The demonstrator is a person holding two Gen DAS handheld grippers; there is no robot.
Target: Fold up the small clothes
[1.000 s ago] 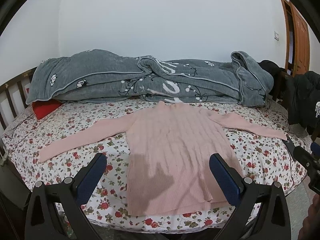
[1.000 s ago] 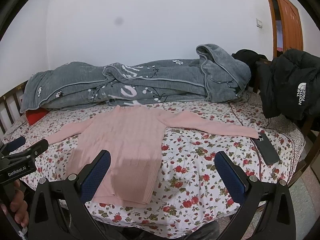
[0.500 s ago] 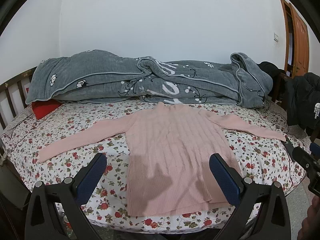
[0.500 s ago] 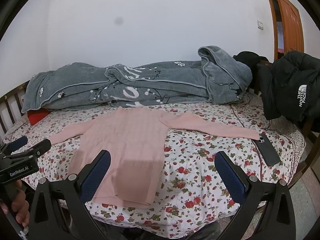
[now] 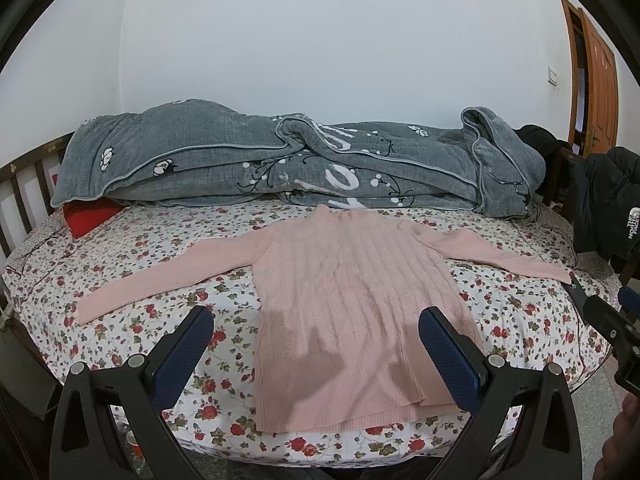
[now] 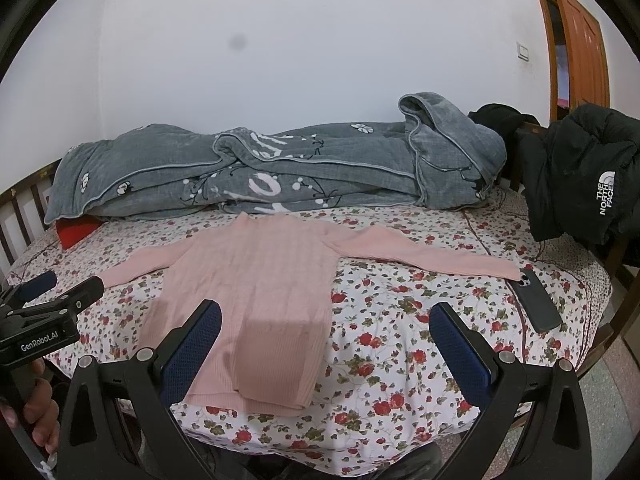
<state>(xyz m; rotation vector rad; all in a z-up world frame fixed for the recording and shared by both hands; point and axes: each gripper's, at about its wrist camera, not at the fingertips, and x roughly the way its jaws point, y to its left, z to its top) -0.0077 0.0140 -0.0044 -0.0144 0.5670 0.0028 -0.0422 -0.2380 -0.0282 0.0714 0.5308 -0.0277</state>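
Pink ribbed-knit long-sleeve sweater (image 5: 352, 304) lies flat at bed centre on the floral cotton sheet (image 5: 168, 264), sleeves out toward 9 and 3 o'clock. Left gripper (image 5: 314, 354) and right gripper (image 6: 326, 350): jaws wide, empty, off the fabric. Rumpled grey quilt (image 5: 288, 160) at 12. Dark slab phone (image 6: 536, 300) at 3.

One pink sweater (image 5: 352, 304), one grey quilt (image 5: 280, 160), one phone (image 6: 536, 304), two black jackets (image 6: 580, 172).
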